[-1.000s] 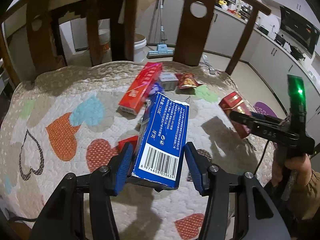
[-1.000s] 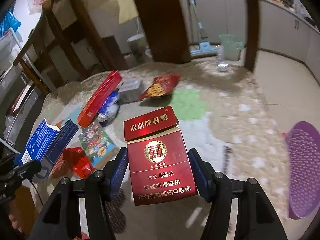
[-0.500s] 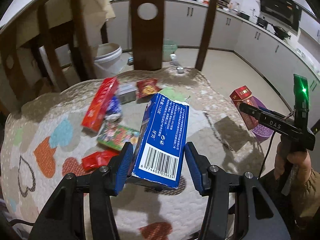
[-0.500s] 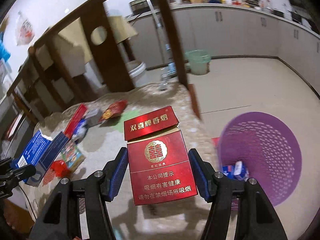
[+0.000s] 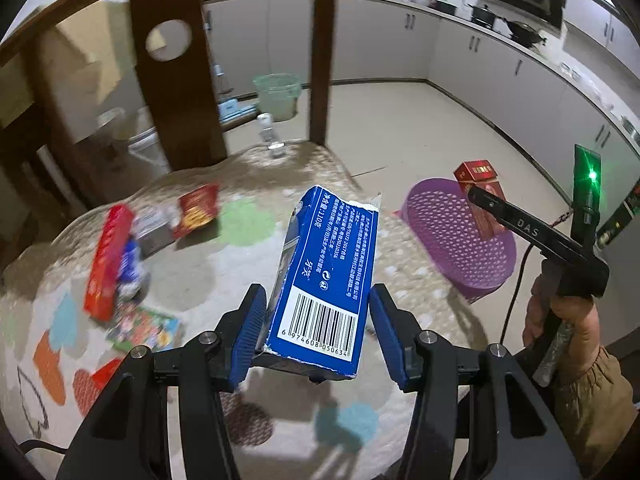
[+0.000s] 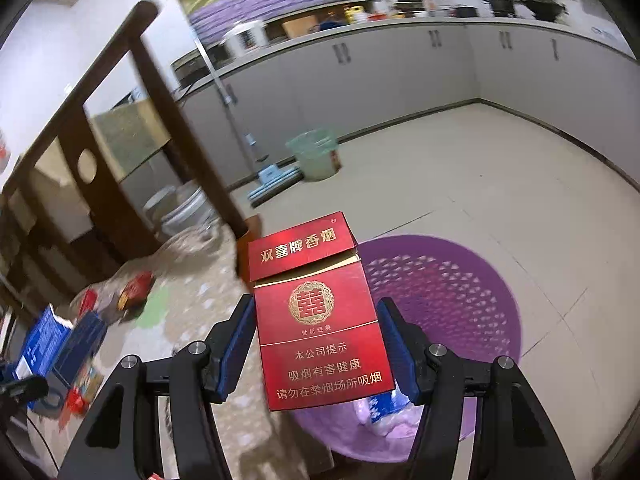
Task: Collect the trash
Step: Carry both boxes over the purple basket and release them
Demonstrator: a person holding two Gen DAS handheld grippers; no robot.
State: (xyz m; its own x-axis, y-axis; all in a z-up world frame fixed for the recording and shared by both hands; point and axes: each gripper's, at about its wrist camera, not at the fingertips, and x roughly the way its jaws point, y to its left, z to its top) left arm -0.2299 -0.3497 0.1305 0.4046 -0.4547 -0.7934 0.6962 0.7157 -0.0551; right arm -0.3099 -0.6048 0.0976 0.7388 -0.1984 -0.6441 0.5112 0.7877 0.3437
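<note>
The left gripper [image 5: 318, 332] clamps a torn blue box [image 5: 326, 276] by its barcode end, lifted above a quilt [image 5: 256, 276] patterned with coloured hearts and blobs. On the quilt to the left lie a long red box [image 5: 107, 262], a red snack packet [image 5: 198, 210], a colourful wrapper [image 5: 145, 329] and a small red wrapper [image 5: 107, 369], with a chair back [image 5: 178, 92] behind them. To the right, the right gripper [image 5: 486, 202], a hand [image 5: 568, 320] on its handle, holds a red cigarette pack [image 5: 478, 196] over a purple basket [image 5: 452, 236] on the floor.
</note>
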